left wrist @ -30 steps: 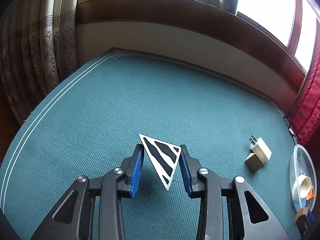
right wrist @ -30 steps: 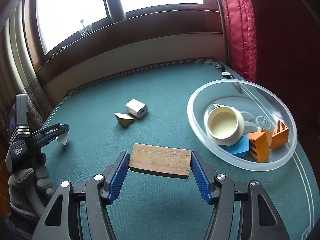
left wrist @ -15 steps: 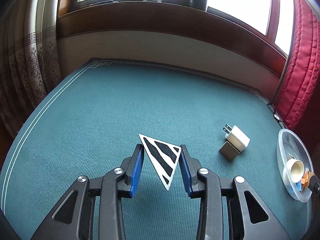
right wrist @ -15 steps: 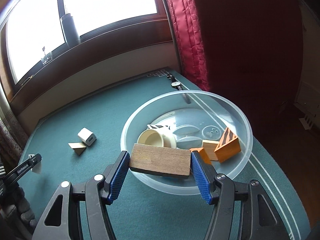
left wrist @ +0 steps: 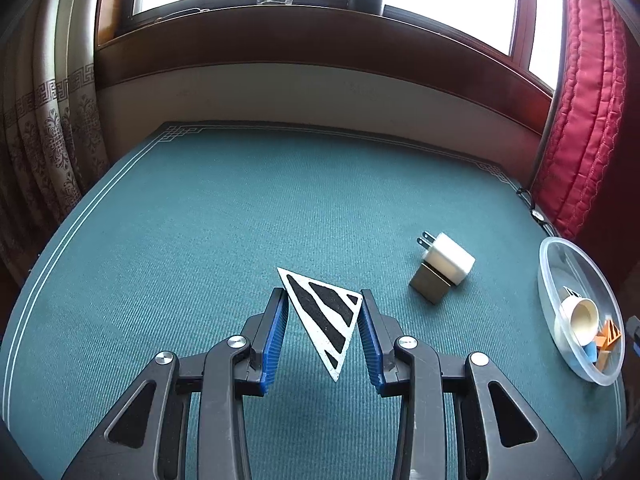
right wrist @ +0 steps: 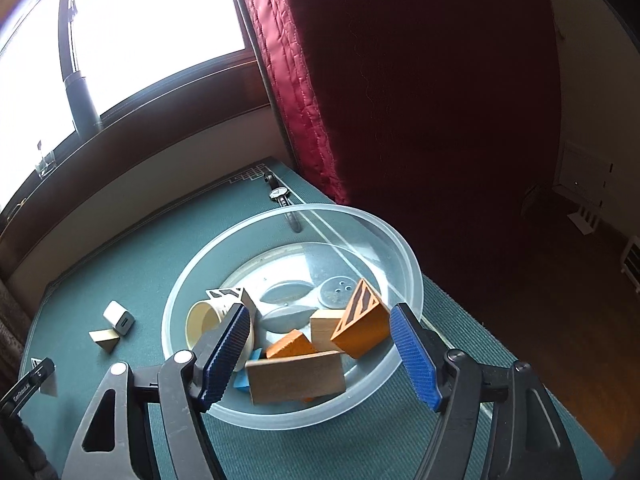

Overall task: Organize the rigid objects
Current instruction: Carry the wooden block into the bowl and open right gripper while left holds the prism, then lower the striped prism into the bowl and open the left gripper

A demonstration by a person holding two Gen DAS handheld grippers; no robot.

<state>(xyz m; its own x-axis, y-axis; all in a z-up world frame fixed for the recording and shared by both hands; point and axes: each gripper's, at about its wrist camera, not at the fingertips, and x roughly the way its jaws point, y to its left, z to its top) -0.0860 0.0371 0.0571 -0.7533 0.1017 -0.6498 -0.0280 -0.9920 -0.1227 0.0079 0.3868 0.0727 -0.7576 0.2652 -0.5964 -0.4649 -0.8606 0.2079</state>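
On the left, the left gripper (left wrist: 322,336) grips a flat white triangular piece with black stripes (left wrist: 322,316) between its ribbed blue pads (left wrist: 275,344), the jaws narrow and pressed on its two upper corners; the sharp tip points down toward the camera, and the piece hangs above the green ribbed table mat (left wrist: 200,240). The piece looks thin, rigid and matte, with slanted black bands on one face.

Further right on the mat lies a white boxy plug adapter (left wrist: 448,258) with two metal prongs, touching a small tan wooden wedge (left wrist: 430,286) just in front of it. At the far right edge sits the clear plastic round bowl (left wrist: 560,252).

In the right wrist view, the right gripper (right wrist: 320,344) is over that bowl (right wrist: 384,232) and its jaws are opening — the blue ribbed pads stand wide, clear of the flat brown wooden rectangular block (right wrist: 296,376). That block sits tilted between them at the bowl's near side, slightly blurred, touching neither pad. Beside it in the bowl are a cream round cup (right wrist: 200,322) on its side, an orange wedge with dark stripes (right wrist: 360,326), a plain orange block (right wrist: 290,346), a pale wooden cube (right wrist: 324,328) and a blue piece (right wrist: 242,382). A wristwatch (right wrist: 278,192) lies beyond the bowl — near the red quilted curtain (right wrist: 304,92).
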